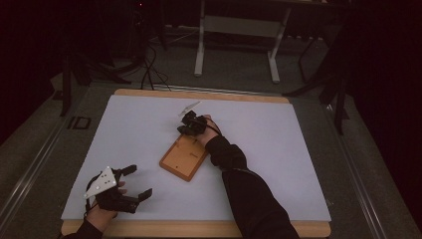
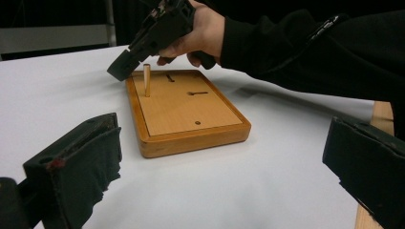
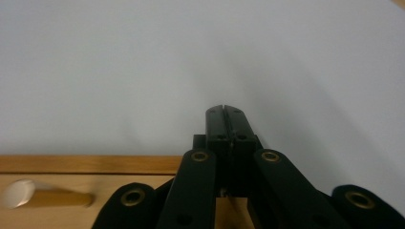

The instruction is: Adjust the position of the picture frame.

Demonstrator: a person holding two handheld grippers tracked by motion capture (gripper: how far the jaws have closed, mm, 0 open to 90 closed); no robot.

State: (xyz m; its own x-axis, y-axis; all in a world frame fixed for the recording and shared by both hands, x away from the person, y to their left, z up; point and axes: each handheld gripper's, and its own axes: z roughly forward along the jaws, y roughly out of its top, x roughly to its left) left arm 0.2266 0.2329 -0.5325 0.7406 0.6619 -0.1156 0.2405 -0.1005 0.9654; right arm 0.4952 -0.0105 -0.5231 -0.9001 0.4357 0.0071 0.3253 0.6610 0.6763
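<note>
A: Smooth wooden board (image 1: 184, 158), rounded corners, mid-table on the matte white sheet (image 1: 278, 164). One round peg (image 2: 146, 80) stands upright near its far end.

B: Right gripper (image 1: 188, 124) hovers just beside that peg, jaws pressed together, empty. Left gripper (image 1: 130, 183) spread wide, well apart. No readable writing.

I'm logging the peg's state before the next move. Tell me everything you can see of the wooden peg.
The wooden peg is a short, pale, round dowel standing upright in a hole near the far left corner of the wooden board. Its flat top is bare. The right tongs, shut, hang just beside it; whether they touch it is unclear.
</note>
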